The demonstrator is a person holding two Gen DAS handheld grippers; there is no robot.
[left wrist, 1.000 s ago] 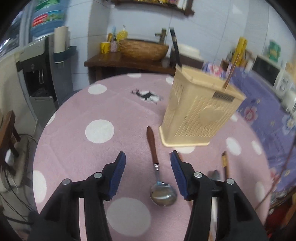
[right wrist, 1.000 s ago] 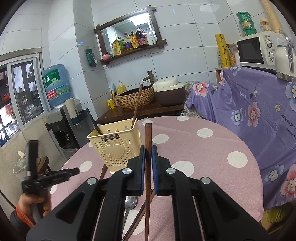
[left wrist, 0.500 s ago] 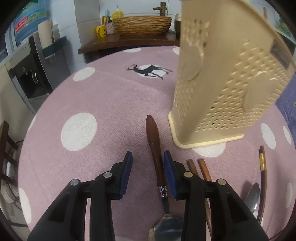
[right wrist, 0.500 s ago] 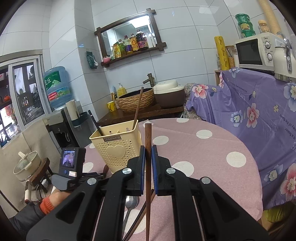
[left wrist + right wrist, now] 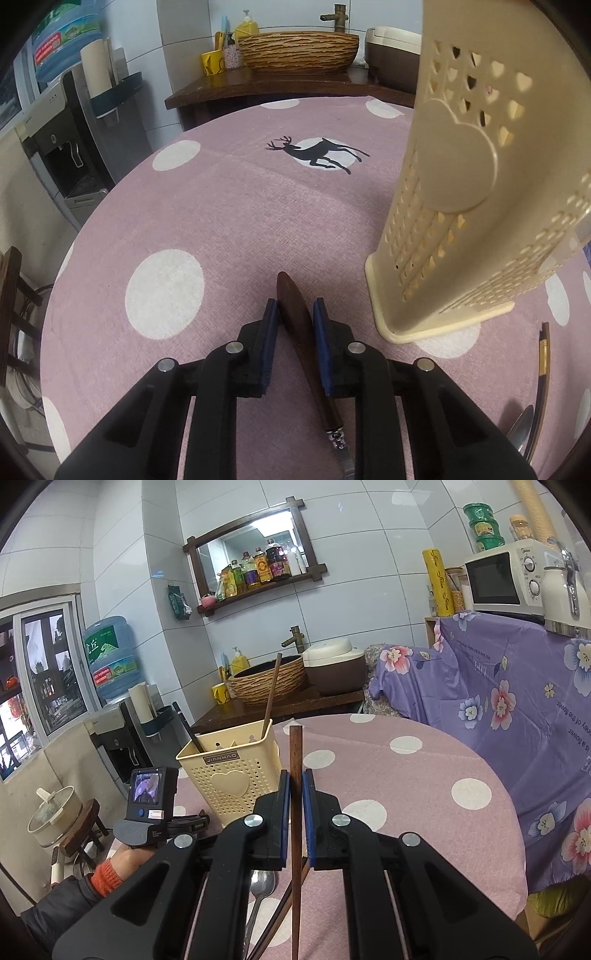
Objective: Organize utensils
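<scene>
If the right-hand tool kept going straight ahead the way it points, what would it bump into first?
Probably nothing soon: the right tool, shut on a brown wooden chopstick, points past the cream plastic utensil basket on its left, over the pink dotted tablecloth.

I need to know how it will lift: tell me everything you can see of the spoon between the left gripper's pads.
The spoon lies flat on the dotted pink tablecloth, beside the cream utensil basket. Its dark brown, wood-looking handle tapers into a metal neck; the bowl is hidden. The left gripper, jaws just closing, brackets the handle's thick part, pads at its sides.

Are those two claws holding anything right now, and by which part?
Right gripper clamps a chopstick near its upper end. Left gripper has just been closing around the spoon's wooden handle; whether the pads press it yet is unclear.
</scene>
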